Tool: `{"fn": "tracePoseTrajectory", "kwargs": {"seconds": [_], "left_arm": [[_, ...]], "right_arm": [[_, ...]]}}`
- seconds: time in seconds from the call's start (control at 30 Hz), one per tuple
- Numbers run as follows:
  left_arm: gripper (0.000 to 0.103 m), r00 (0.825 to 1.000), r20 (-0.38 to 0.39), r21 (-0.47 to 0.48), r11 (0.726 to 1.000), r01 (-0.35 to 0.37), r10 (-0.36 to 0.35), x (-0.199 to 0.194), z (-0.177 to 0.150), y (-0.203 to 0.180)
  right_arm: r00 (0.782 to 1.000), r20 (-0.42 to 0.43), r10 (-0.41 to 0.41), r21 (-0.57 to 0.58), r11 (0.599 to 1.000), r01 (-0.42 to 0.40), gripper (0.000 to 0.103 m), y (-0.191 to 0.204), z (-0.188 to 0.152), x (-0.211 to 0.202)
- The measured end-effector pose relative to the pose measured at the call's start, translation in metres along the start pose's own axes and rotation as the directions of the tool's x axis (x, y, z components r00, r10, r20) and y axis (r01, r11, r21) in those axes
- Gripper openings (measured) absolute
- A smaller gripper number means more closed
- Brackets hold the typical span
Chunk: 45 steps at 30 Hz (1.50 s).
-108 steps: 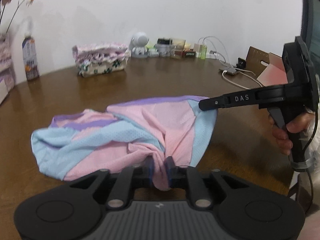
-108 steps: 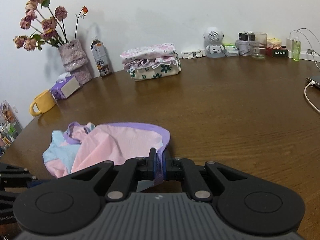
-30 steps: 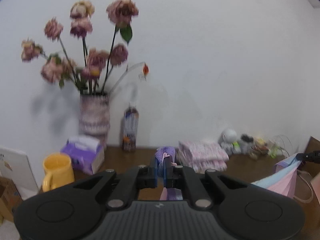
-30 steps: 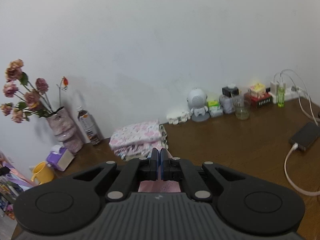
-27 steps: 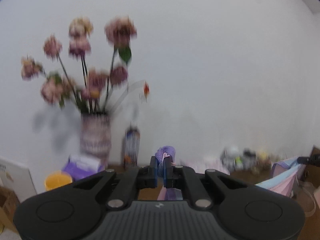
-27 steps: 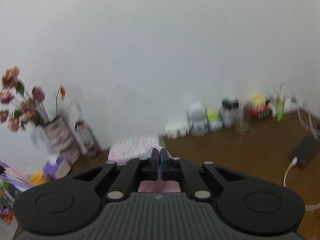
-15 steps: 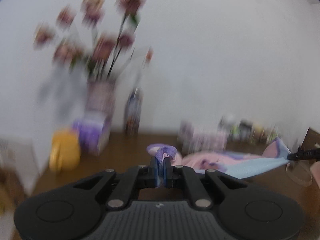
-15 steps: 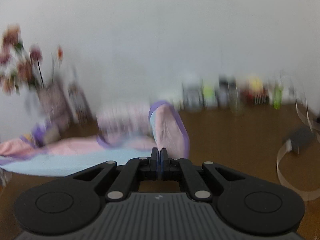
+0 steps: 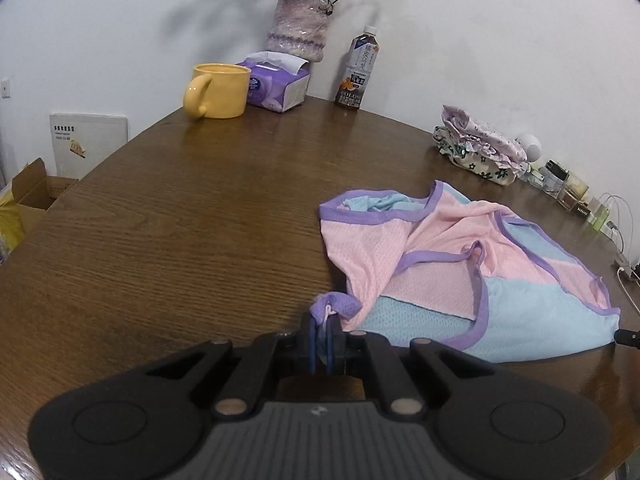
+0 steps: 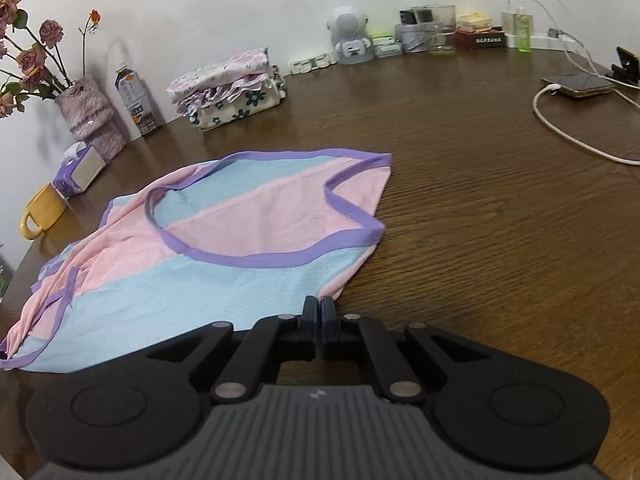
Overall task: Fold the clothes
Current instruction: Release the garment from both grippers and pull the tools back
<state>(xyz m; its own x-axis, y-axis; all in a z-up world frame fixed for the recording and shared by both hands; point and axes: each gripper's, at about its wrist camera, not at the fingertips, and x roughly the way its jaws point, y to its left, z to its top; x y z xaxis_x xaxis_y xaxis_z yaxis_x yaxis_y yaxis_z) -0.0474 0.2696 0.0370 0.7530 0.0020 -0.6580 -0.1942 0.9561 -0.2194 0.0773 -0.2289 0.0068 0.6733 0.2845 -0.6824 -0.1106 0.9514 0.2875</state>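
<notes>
A pink and light-blue mesh tank top with purple trim [image 9: 460,264] lies spread on the brown wooden table [image 9: 180,220], partly rumpled at its left side. My left gripper [image 9: 321,330] is shut on a bunched purple-trimmed corner of it at the table's near side. In the right wrist view the same top [image 10: 240,232] lies flat in front of my right gripper [image 10: 319,307], which is shut on its near blue edge. The right gripper's tip shows at the far right of the left wrist view [image 9: 628,336].
A stack of folded floral clothes [image 10: 228,84] sits at the back by the wall. A yellow mug [image 9: 218,90], tissue box [image 9: 276,86], bottle [image 9: 358,70] and flower vase [image 9: 298,26] stand at the far left. A phone with a white cable [image 10: 576,84] lies at right.
Both grippers have come down from held-up height to the table, and the top now lies spread on the wood. Both stay shut on it.
</notes>
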Motion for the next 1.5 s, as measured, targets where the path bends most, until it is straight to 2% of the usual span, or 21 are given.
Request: {"fn": "tracePoseTrajectory", "kwargs": {"seconds": [0.37, 0.43, 0.47, 0.5, 0.53, 0.57, 0.6, 0.7, 0.8, 0.87, 0.93, 1.0, 1.03, 1.07, 1.13, 1.33, 1.5], "left_arm": [[0.005, 1.0, -0.008, -0.007, 1.0, -0.011, 0.011, -0.001, -0.005, -0.001], [0.011, 1.0, -0.021, 0.001, 1.0, -0.009, 0.009, -0.003, -0.005, -0.003], [0.02, 1.0, -0.025, 0.002, 1.0, -0.01, 0.01, -0.005, -0.004, -0.004], [0.026, 1.0, -0.02, 0.006, 1.0, -0.008, 0.008, -0.008, -0.003, -0.006], [0.038, 1.0, -0.005, 0.008, 1.0, -0.006, 0.006, -0.012, -0.002, -0.007], [0.047, 1.0, 0.016, 0.011, 1.0, -0.009, 0.008, -0.015, 0.0, -0.008], [0.049, 0.999, 0.039, 0.014, 1.0, -0.012, 0.012, -0.019, 0.002, -0.009], [0.05, 0.998, 0.066, 0.019, 1.0, -0.008, 0.007, -0.02, 0.007, -0.01], [0.05, 0.999, 0.048, 0.023, 1.0, -0.01, 0.008, -0.009, 0.009, -0.013], [0.049, 1.0, 0.025, 0.025, 1.0, 0.0, -0.001, 0.001, 0.009, -0.014], [0.047, 1.0, 0.001, 0.033, 0.999, 0.016, -0.016, 0.01, 0.009, -0.015], [0.042, 1.0, -0.007, 0.054, 0.998, 0.011, -0.01, 0.018, 0.008, -0.018], [0.038, 1.0, -0.002, 0.076, 0.997, -0.005, 0.006, 0.02, 0.008, -0.021], [0.032, 1.0, 0.002, 0.1, 0.995, -0.025, 0.025, 0.021, 0.007, -0.023], [0.027, 0.999, 0.01, 0.127, 0.99, -0.054, 0.053, 0.022, 0.006, -0.026], [0.027, 0.997, 0.022, 0.142, 0.987, -0.08, 0.078, 0.022, 0.003, -0.027], [0.027, 0.996, 0.032, 0.148, 0.985, -0.09, 0.087, 0.023, 0.002, -0.027]], "right_arm": [[1.0, 0.015, -0.009, 0.001, 1.0, 0.009, 0.002, -0.006, -0.003, -0.004], [1.0, 0.018, -0.013, -0.01, 1.0, 0.014, 0.006, -0.007, -0.002, -0.006], [0.999, 0.033, -0.019, -0.016, 1.0, 0.019, 0.008, -0.007, 0.002, -0.009], [0.998, 0.05, -0.025, -0.023, 0.999, 0.026, 0.022, -0.008, 0.006, -0.012], [0.997, 0.067, -0.031, -0.029, 0.999, 0.033, 0.043, -0.008, 0.01, -0.014], [0.995, 0.088, -0.043, -0.046, 0.998, 0.047, 0.051, -0.008, 0.016, -0.014], [0.992, 0.11, -0.056, -0.065, 0.996, 0.064, 0.053, -0.007, 0.023, -0.014], [0.988, 0.123, -0.096, -0.1, 0.989, 0.108, 0.053, -0.003, 0.045, 0.003], [0.991, 0.075, -0.109, -0.134, 0.984, 0.118, 0.053, 0.001, 0.063, 0.033], [0.992, 0.029, -0.12, -0.154, 0.98, 0.123, 0.045, 0.003, 0.067, 0.05], [0.992, 0.012, -0.125, -0.175, 0.977, 0.126, 0.023, 0.004, 0.066, 0.054], [0.991, 0.007, -0.136, -0.193, 0.972, 0.135, 0.01, 0.004, 0.063, 0.054], [0.989, 0.011, -0.146, -0.2, 0.969, 0.146, 0.008, 0.004, 0.06, 0.051], [0.987, 0.017, -0.161, -0.199, 0.967, 0.161, 0.008, 0.002, 0.058, 0.046], [0.982, 0.032, -0.188, -0.194, 0.962, 0.191, 0.006, -0.008, 0.055, 0.038], [0.963, 0.061, -0.262, -0.183, 0.946, 0.269, 0.006, -0.036, 0.043, 0.022], [0.962, 0.088, -0.258, -0.187, 0.944, 0.27, 0.006, -0.038, 0.035, 0.019]]}}
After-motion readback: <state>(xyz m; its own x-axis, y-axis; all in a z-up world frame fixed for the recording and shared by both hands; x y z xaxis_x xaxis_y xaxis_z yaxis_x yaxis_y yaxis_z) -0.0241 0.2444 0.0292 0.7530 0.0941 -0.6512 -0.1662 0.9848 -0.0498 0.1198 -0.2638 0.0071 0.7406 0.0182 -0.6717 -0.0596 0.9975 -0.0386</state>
